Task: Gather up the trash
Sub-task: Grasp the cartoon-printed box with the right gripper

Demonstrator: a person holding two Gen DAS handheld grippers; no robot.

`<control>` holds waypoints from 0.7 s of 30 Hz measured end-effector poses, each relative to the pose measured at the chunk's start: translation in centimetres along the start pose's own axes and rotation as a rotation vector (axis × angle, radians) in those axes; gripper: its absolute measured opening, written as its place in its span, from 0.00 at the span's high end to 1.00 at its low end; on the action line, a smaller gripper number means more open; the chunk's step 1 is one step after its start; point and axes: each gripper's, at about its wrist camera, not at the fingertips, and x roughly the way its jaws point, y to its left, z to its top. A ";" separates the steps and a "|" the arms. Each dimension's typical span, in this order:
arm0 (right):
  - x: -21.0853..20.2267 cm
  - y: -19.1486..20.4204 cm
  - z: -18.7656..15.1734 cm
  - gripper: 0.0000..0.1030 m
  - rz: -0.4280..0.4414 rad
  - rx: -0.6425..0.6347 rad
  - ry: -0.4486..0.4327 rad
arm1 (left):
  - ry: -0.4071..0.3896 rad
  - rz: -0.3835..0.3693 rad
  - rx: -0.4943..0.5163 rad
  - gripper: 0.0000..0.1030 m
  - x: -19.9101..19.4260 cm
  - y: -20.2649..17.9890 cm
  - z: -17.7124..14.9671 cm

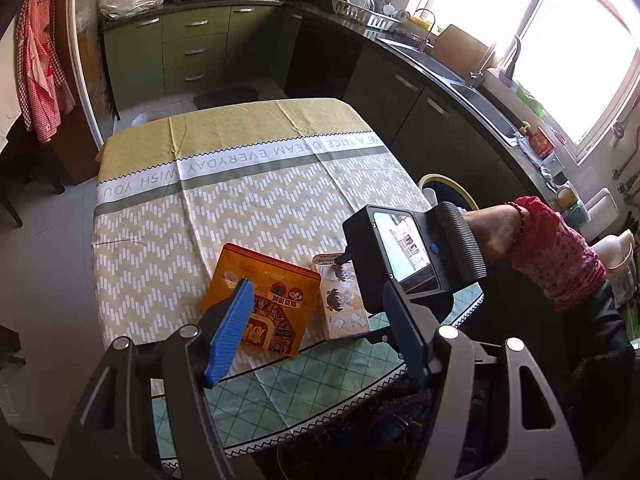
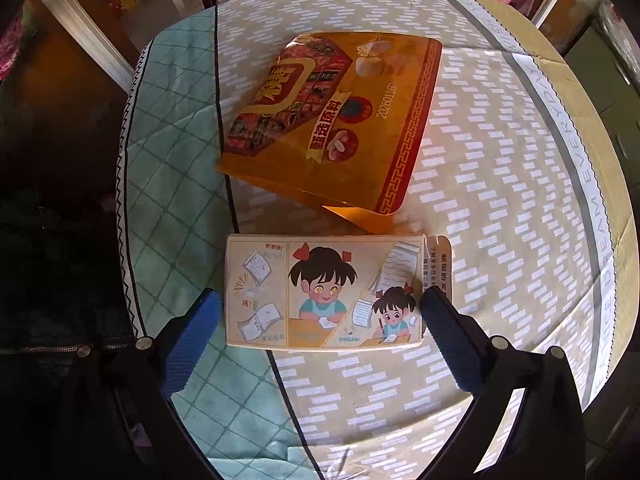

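Orange bag (image 2: 336, 120) glossy printed plastic or foil, slightly creased; cartoon box (image 2: 324, 292) matt printed cardboard, smooth, flap torn at one end; tablecloth (image 1: 248, 184) woven cloth, matt, fold creases showing; left gripper (image 1: 320, 332) fingers (image 1: 232, 328) ribbed blue rubber-like pads on black matt plastic; right gripper (image 2: 322, 320) pads ribbed blue likewise; cabinets (image 1: 192, 48) smooth green with metal handles; sleeve (image 1: 556, 248) knitted red cloth.
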 end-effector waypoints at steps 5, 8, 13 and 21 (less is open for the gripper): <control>-0.4 -1.9 0.2 0.04 0.070 0.070 -0.008 | 0.008 -0.002 0.008 0.38 0.3 -0.4 -0.1; 0.0 -3.3 0.2 0.04 0.118 0.126 0.017 | 0.012 -0.002 0.011 0.38 0.3 -0.7 -0.3; -0.1 -4.7 0.9 0.08 0.164 0.169 0.035 | 0.011 0.000 0.012 0.38 0.2 -0.6 -0.2; -2.2 -3.9 0.6 0.72 0.165 0.149 0.011 | 0.012 0.000 0.007 0.38 0.4 -0.3 -0.2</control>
